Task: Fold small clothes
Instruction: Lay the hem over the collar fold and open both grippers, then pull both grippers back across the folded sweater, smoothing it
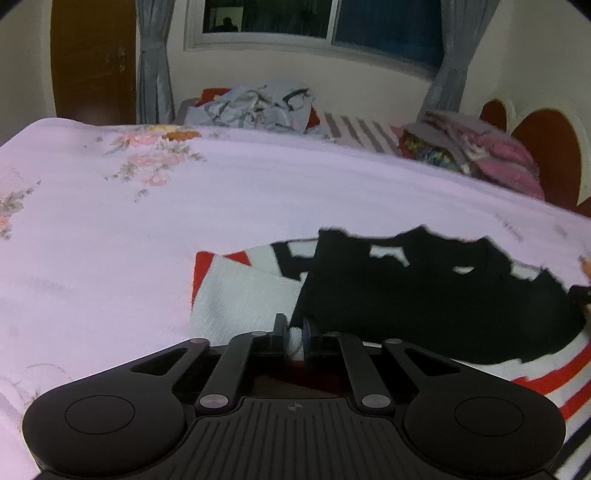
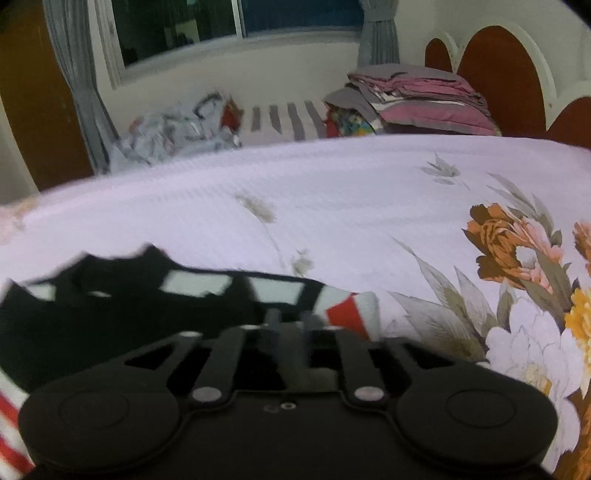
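A: Entry, near field first. Left gripper (image 1: 294,330): jaws nearly together, a fold of white fabric pinched between the pads. That fabric belongs to the garment (image 1: 424,295), black with white and red stripes, lying on the bed cover (image 1: 258,192).

B: Right gripper (image 2: 290,319)?

A: Jaws narrow, set at the garment's (image 2: 129,314) edge beside its red-and-white corner. The picture is blurred there; dark cloth appears to sit between the fingers, so I log it as clamped on the garment, with some doubt.

B: Garment position?

A: Spread flat at the near edge of the bed cover (image 2: 332,206), between the two grippers: right of the left one, left of the right one.

B: Farther out?

A: Floral print on the cover. Beyond it, a crumpled grey clothes pile (image 1: 255,105), a stack of folded pink and grey linens (image 2: 424,99) by the headboard (image 2: 498,74), then curtains (image 1: 155,74) and a dark window (image 1: 314,18).
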`<action>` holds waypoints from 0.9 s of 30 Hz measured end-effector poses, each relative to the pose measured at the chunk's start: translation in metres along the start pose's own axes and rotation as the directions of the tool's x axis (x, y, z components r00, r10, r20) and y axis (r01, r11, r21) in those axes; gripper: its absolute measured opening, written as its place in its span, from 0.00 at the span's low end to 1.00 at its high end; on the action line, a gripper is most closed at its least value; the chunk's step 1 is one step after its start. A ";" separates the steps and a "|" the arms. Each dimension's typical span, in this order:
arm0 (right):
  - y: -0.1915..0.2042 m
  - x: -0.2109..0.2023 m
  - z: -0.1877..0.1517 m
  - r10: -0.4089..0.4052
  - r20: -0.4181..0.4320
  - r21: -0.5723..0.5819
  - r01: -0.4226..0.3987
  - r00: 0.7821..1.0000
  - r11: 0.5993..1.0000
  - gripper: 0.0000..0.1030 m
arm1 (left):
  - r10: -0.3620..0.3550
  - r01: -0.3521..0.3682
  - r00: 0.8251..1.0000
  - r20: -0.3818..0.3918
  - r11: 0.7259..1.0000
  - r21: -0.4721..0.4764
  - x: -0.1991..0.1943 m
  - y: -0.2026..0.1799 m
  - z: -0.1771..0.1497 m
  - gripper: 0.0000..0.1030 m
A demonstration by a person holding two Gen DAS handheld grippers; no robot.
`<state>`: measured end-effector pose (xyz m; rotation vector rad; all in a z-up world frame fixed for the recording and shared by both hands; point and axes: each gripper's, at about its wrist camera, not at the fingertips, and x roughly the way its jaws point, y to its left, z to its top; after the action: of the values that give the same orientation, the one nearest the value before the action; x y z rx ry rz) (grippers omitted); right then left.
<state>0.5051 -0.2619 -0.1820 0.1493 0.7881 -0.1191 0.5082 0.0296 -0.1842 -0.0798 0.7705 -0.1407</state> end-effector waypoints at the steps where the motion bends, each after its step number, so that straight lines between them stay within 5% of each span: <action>1: 0.003 -0.006 -0.001 0.012 0.005 -0.008 -0.011 1.000 1.000 0.22 | -0.007 0.007 1.000 0.013 1.000 0.000 -0.006 -0.001 0.000 0.07; 6: 0.029 -0.024 -0.013 0.077 -0.003 -0.047 -0.077 0.997 0.996 0.23 | -0.077 0.073 0.995 0.067 0.995 0.069 -0.036 -0.025 0.004 0.07; 11: 0.064 -0.028 -0.031 0.138 -0.044 -0.098 -0.141 0.989 0.985 0.23 | -0.132 0.129 0.991 0.016 0.985 0.117 -0.035 -0.052 -0.010 0.07; 15: 0.076 -0.028 -0.050 0.104 -0.072 -0.189 -0.116 0.992 0.975 0.27 | -0.060 0.066 0.997 -0.054 0.991 0.118 -0.023 -0.043 -0.033 0.07; 19: 0.074 -0.028 -0.059 -0.013 -0.040 -0.305 0.000 0.999 0.952 0.30 | -0.057 0.061 0.998 -0.038 0.993 0.104 -0.026 -0.027 -0.045 0.07; 27: 0.055 -0.033 -0.057 -0.057 -0.045 -0.238 0.045 0.997 0.970 0.37 | -0.032 0.034 0.997 -0.064 0.999 0.027 -0.034 -0.002 -0.051 0.03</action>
<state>0.4510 -0.1963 -0.1932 -0.0949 0.8512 -0.0688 0.4482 0.0323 -0.1966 -0.0614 0.8306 -0.1863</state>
